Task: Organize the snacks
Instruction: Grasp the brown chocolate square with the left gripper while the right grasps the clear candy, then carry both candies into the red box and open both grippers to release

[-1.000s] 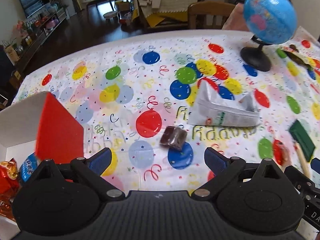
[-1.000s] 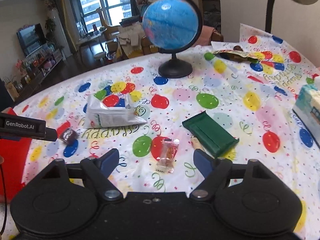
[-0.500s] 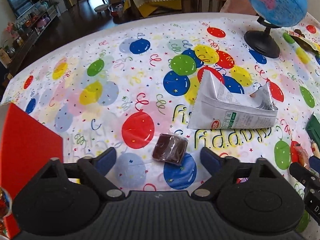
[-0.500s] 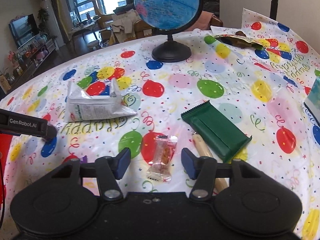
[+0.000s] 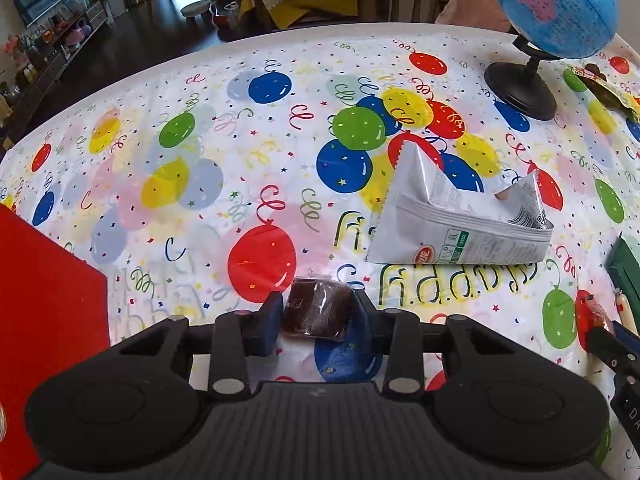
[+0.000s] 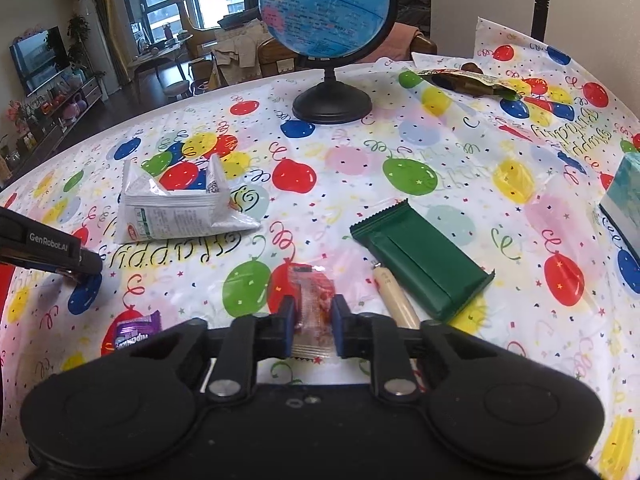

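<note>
My left gripper (image 5: 317,312) is shut on a small dark brown wrapped snack (image 5: 316,313) that lies on the balloon tablecloth. My right gripper (image 6: 313,316) is shut on a clear packet with red-orange candy (image 6: 314,308), also on the cloth. A white snack bag (image 5: 460,220) lies right of the left gripper; it also shows in the right wrist view (image 6: 176,208). A green wrapped bar (image 6: 420,264), a beige stick-shaped snack (image 6: 396,300) and a purple wrapper (image 6: 136,330) lie near the right gripper.
A red box lid (image 5: 44,320) stands at the left edge. A blue globe (image 6: 324,0) on a black base stands at the back. A dark snack packet (image 6: 464,80) lies far right, and a teal box (image 6: 624,200) sits at the right edge.
Both grippers moved forward and down and closed: the left on the brown snack, the right on the red-orange candy packet.
</note>
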### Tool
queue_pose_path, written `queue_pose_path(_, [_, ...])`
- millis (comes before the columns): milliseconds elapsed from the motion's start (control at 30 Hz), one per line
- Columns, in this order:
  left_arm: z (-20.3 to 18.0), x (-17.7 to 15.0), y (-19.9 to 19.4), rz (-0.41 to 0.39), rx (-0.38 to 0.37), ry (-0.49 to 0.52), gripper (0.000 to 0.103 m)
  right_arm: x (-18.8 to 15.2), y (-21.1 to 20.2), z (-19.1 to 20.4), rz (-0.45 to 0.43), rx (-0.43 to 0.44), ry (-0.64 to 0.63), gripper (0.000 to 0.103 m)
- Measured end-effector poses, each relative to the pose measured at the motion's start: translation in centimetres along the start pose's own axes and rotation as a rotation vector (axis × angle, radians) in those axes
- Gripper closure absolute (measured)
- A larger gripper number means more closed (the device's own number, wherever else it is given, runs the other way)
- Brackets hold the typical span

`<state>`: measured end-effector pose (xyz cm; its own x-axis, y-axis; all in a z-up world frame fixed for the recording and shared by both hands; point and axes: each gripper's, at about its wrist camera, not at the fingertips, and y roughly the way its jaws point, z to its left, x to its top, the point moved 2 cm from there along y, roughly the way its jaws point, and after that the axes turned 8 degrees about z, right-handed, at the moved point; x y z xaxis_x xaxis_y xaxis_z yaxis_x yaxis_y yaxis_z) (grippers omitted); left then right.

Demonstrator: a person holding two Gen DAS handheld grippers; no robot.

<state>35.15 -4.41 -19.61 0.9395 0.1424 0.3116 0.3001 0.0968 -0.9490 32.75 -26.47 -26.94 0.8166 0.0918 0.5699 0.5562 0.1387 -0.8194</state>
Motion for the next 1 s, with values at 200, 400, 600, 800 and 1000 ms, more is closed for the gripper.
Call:
queue_pose_path(200, [0.4, -0.6, -1.0, 0.008, 0.007, -0.020, 0.067, -0.1, -1.2, 0.2, -0.017, 0.000, -0.006, 0.087])
queue_pose_path(400, [1.0, -1.8, -3.4, 0.003, -0.010, -0.044, 0.067, 0.0, -3.7, 0.7, -0.039, 0.025, -0.008, 0.087])
queue_pose_path(600, [1.9, -3.4, -7.0, -0.032, -0.042, -0.056, 0.067, -0.5, -7.1, 1.6, -0.066, 0.053, -0.018, 0.087])
queue_pose_path(800, [2.7, -5.1, -10.4, -0.067, -0.066, -0.065, 0.067, -1.2, -10.6, 2.9, -0.102, 0.072, -0.040, 0.087])
queue_pose_path(1000, [4.0, -7.0, -13.3, -0.084, -0.084, -0.072, 0.067, -1.9, -13.9, 4.4, -0.131, 0.090, -0.049, 0.087])
